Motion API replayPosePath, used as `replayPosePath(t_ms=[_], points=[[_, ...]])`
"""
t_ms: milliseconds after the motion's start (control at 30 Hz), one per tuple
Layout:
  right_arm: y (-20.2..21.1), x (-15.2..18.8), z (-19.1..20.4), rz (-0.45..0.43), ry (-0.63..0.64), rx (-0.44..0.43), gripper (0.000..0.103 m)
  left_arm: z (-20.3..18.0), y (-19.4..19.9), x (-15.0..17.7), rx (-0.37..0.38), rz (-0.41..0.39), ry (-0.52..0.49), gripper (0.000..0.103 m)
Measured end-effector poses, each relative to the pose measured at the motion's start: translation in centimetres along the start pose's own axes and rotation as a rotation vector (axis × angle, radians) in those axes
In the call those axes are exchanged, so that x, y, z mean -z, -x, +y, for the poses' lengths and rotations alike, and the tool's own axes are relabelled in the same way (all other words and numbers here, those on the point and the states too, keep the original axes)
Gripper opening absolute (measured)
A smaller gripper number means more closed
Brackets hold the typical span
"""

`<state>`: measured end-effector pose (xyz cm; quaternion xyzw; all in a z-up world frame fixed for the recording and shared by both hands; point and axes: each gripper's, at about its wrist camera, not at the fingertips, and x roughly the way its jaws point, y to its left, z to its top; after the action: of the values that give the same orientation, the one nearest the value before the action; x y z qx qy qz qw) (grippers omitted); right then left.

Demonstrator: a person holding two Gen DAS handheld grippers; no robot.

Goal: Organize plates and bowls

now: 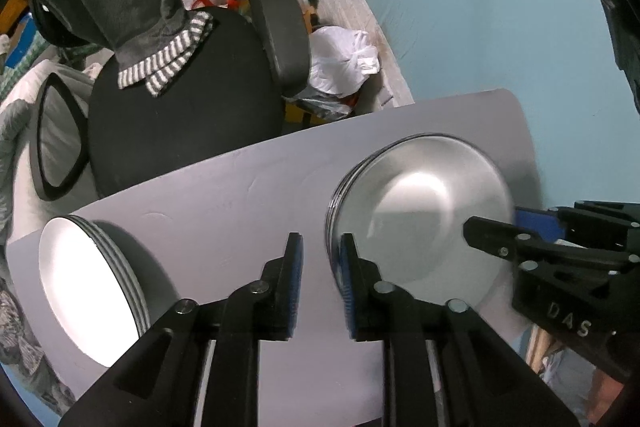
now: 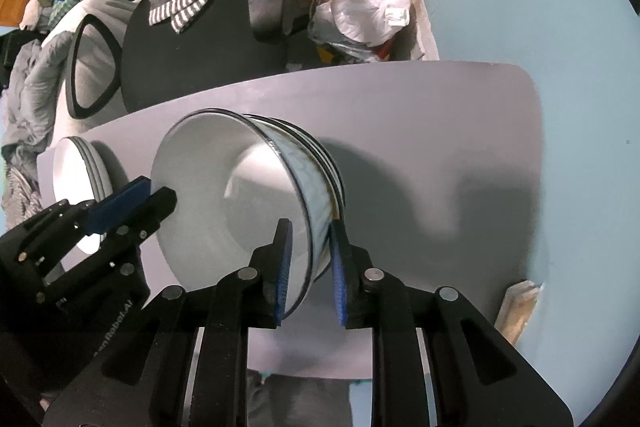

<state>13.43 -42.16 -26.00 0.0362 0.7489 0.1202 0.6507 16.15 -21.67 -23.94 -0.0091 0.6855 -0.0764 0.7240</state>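
While both grippers hang over the table (image 1: 224, 187) with their fingers slack, the stack of bowls (image 1: 420, 203) is held by neither. The left gripper (image 1: 321, 243) straddles the near rim, its fingers parted and not pinching. The right gripper (image 2: 311, 231) has the opposite wall between its parted fingers, one pad clear and the other very close to the wall. The likely trouble is a pad catching that rim as a hand lifts, dragging the top bowl askew or tipping the nest. Farther left, the stack of plates (image 1: 80, 279) sits close to the table's edge, so a careless sweep could push it off. Beyond it stands a chair (image 1: 180, 131).
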Motion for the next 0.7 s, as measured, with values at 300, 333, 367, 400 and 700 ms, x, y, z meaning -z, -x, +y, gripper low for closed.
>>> replayPosePath(t_ms=[300,333,367,400,700], points=[[0.8,0.5,0.4,-0.032,0.017,0.04,0.029,-0.1,1.2,0.4,0.008,-0.021,-0.008,0.024],[1.0,0.7,0.4,-0.039,0.021,0.044,0.033,0.0,1.4,0.5,0.01,-0.029,-0.009,0.024],[1.1,0.8,0.4,-0.045,0.024,0.045,0.034,0.0,1.7,0.6,0.011,-0.033,-0.009,0.024],[1.3,0.9,0.5,-0.053,0.028,0.05,0.037,0.1,1.9,0.7,0.016,-0.034,-0.006,0.025],[2.9,2.1,0.9,-0.129,0.078,0.119,0.051,1.0,3.4,1.5,0.052,-0.049,0.014,0.045]])
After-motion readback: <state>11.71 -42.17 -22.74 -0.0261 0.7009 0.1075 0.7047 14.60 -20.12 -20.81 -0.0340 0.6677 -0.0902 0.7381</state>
